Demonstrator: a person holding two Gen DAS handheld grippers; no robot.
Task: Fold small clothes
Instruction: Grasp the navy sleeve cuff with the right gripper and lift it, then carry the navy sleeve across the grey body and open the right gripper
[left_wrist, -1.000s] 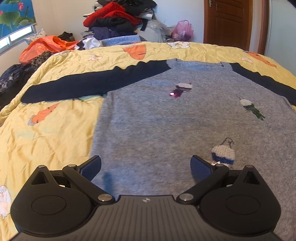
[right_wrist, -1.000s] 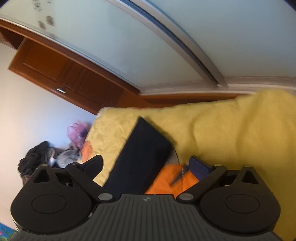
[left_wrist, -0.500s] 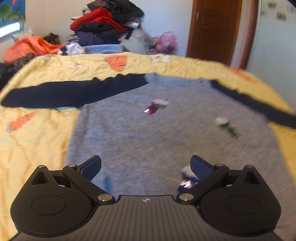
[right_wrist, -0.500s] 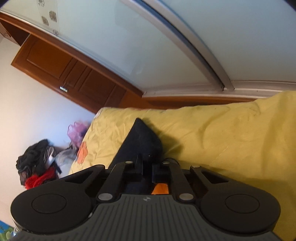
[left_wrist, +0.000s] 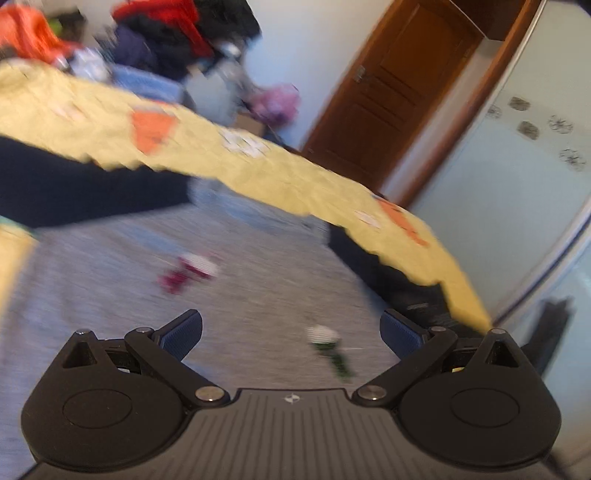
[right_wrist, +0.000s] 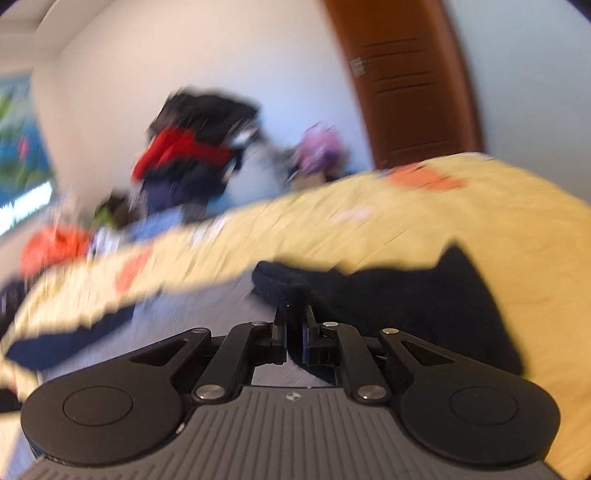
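A grey sweater (left_wrist: 122, 280) with dark navy sleeves and small embroidered patches lies flat on the yellow bedsheet (left_wrist: 280, 173). My left gripper (left_wrist: 291, 330) is open and empty, hovering low over the sweater's body. My right gripper (right_wrist: 293, 332) is shut on the cuff of the navy right sleeve (right_wrist: 402, 295), lifted and drawn in over the grey body (right_wrist: 207, 314). The same sleeve shows in the left wrist view (left_wrist: 391, 280) at the right. Both views are blurred by motion.
A pile of red and black clothes (right_wrist: 192, 147) and a purple bag (right_wrist: 319, 147) stand beyond the bed's far edge. A brown door (left_wrist: 402, 92) is at the back right. An orange garment (right_wrist: 55, 245) lies at the far left.
My right gripper closed on the navy sleeve cuff and swung it toward the sweater's body. My left gripper moved forward and turned right over the sweater, staying open.
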